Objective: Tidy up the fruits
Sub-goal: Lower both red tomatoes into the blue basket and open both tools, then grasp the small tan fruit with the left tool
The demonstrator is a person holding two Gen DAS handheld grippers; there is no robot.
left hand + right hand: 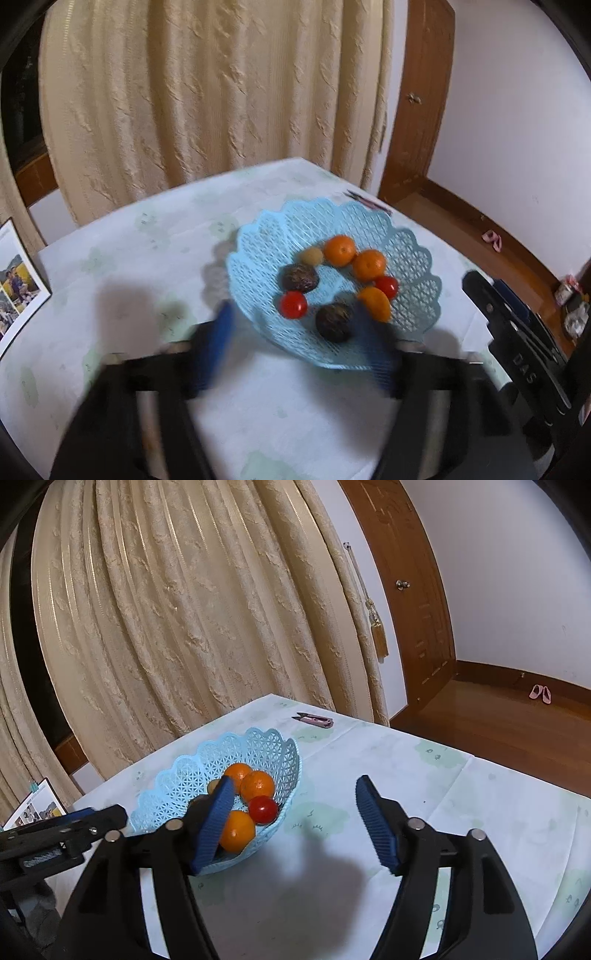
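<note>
**Fruit gathered in the blue basket, both my grippers empty**

Fruit sits together in the light-blue lattice basket (pixel 417 266) on the table's pale patterned cloth (pixel 147 258): three oranges (pixel 340 250), two red tomatoes (pixel 293 304), two dark wrinkled fruits (pixel 299 277) and a small pale one I cannot name. I see no fruit lying loose on the cloth in either view, so I judge the gathering largely done; whether any sorting within the basket is left, I cannot tell.

My left gripper (pixel 295 345) hangs over the basket's near rim, jaws spread wide, nothing between them, though blur smears the pads. My right gripper (pixel 293 825) stands beside the basket with its jaws well apart and empty, the left pad only overlapping the fruit in view.

Farther off lie pink thread snips (pixel 314 719) near the table's far edge, a photo print (pixel 14 288), and the cream curtain (pixel 207 92) behind.
</note>
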